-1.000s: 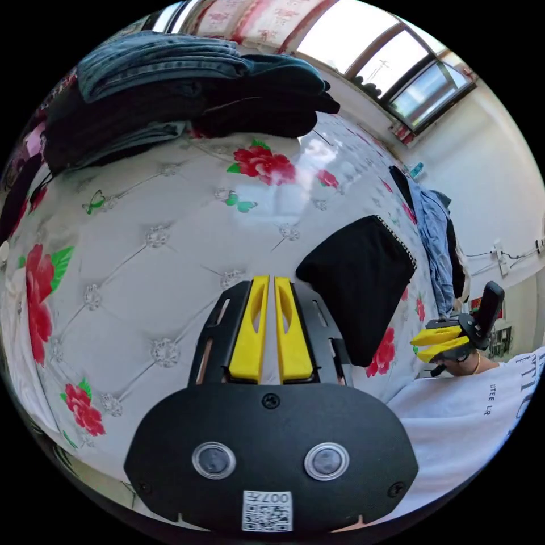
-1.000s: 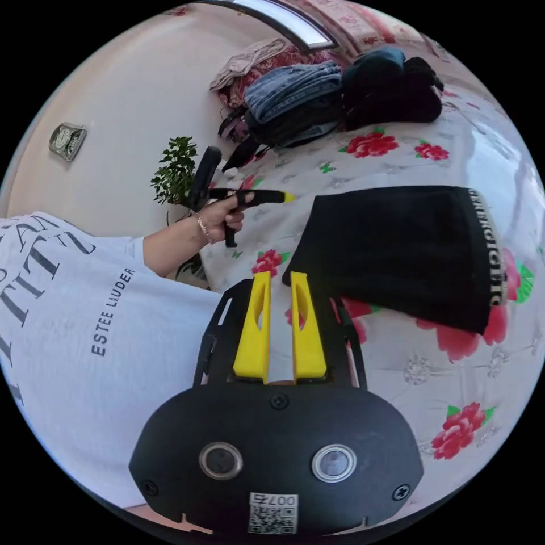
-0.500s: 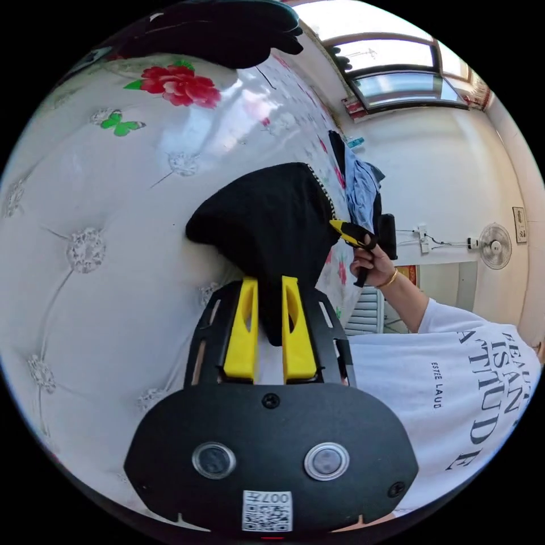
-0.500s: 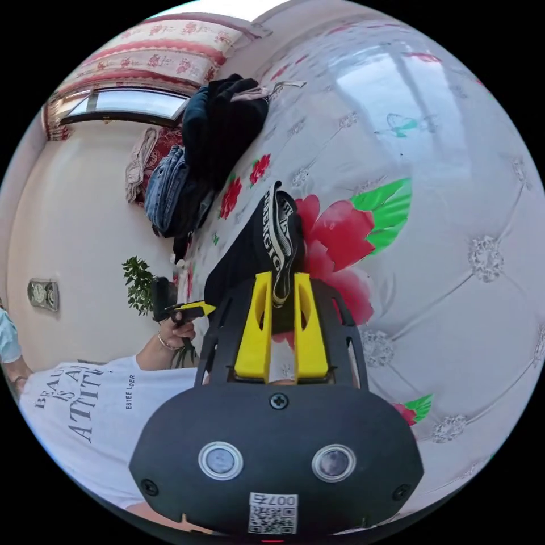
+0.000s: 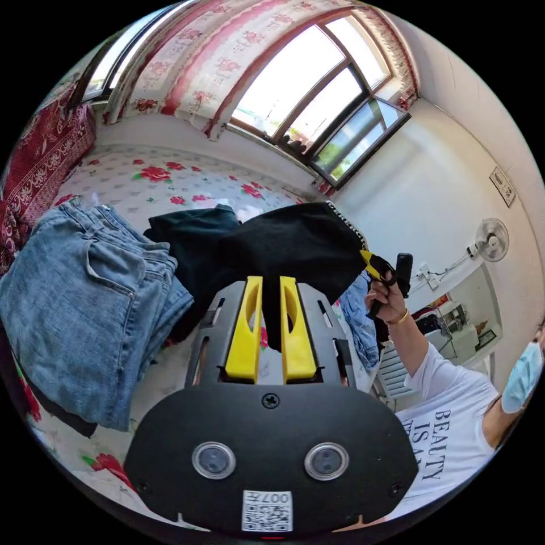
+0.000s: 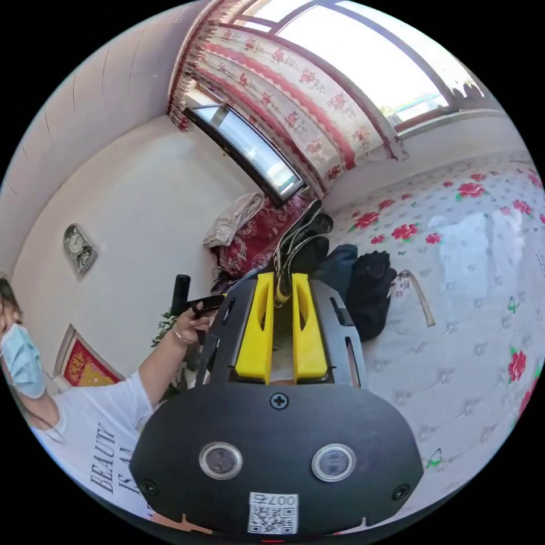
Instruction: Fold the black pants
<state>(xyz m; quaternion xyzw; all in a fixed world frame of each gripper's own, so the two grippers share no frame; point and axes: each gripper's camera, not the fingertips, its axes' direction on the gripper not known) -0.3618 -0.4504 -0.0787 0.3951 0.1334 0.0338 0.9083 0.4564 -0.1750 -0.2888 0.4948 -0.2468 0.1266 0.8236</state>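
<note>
Black cloth hangs between my two sets of yellow jaws: the black pants (image 5: pixel 295 241), already folded down to a compact bundle, are lifted clear of the floral bed cover (image 5: pixel 170 181) and carried in the air. My left gripper (image 5: pixel 271 309) has its jaws pressed on the plain folded edge; my right gripper (image 6: pixel 282 301) is clamped on the striped waistband end (image 6: pixel 292 244). From the left gripper view I can see the right one (image 5: pixel 377 267) in the person's hand, pinching the far corner of the same bundle.

I judge the folding itself done, or nearly so (the bundle looks several layers thick). What seems left is setting it down, likely by the folded blue jeans (image 5: pixel 85 306) and the dark clothes (image 6: pixel 369 295) heaped on the bed.

How neat the fold is I cannot tell: its underside is hidden, and my own black housing blocks whatever lies right below me.
</note>
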